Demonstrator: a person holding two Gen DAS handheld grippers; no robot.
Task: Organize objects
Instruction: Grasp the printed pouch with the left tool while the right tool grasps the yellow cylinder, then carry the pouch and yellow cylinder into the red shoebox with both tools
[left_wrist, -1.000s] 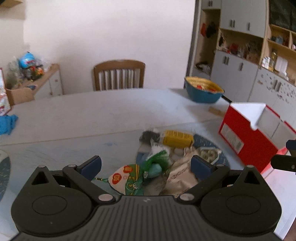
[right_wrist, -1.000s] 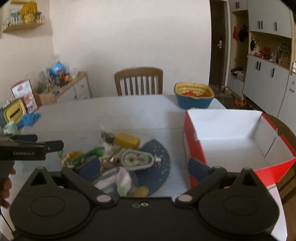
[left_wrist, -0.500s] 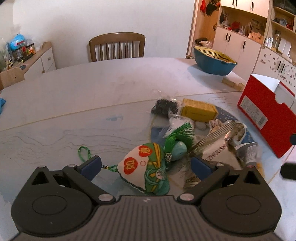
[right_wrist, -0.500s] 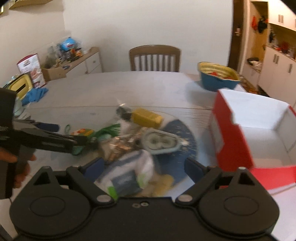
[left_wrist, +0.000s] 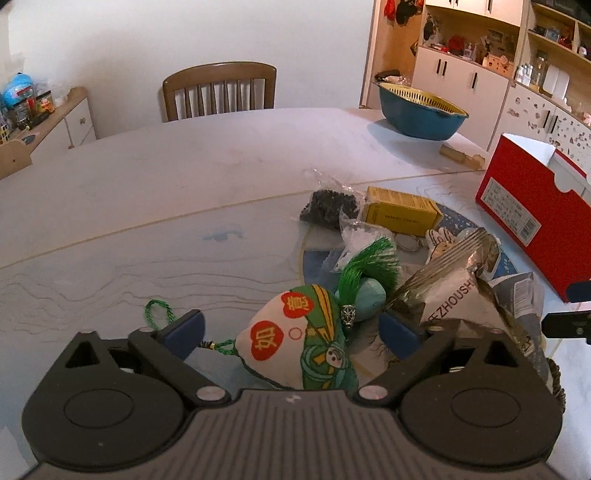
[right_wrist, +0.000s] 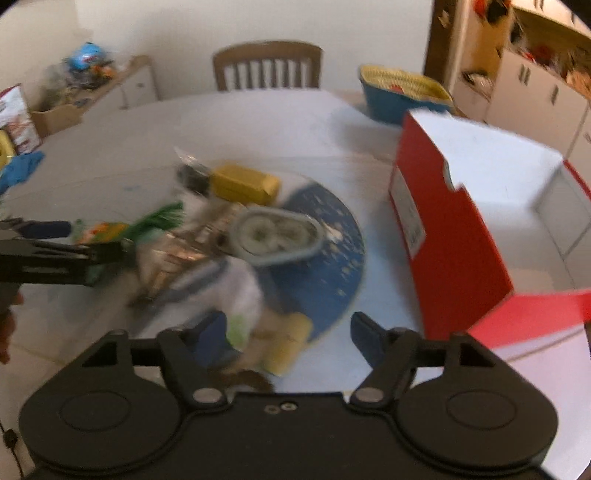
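Observation:
A heap of small objects lies on a blue round mat (right_wrist: 332, 236). In the left wrist view, my left gripper (left_wrist: 291, 332) is open around a white and green sachet (left_wrist: 299, 339) with a green tassel (left_wrist: 373, 262). Beside it are a silver snack bag (left_wrist: 447, 291), a yellow box (left_wrist: 402, 214) and a black bead bag (left_wrist: 328, 206). An open red shoebox (right_wrist: 454, 221) stands to the right. My right gripper (right_wrist: 288, 336) is open above a white packet (right_wrist: 240, 291) and a yellowish item (right_wrist: 288, 339); that view is blurred.
A blue basket with a yellow liner (left_wrist: 421, 114) sits at the table's far right, with a wooden block (left_wrist: 461, 157) near it. A wooden chair (left_wrist: 221, 92) stands behind the table. Cabinets (left_wrist: 480, 74) line the right wall. A blue cloth (right_wrist: 22, 168) lies at the left.
Both grippers have moved forward and down toward the heap. The left gripper now has the sachet between its open fingers; the right has closed in on the white packet.

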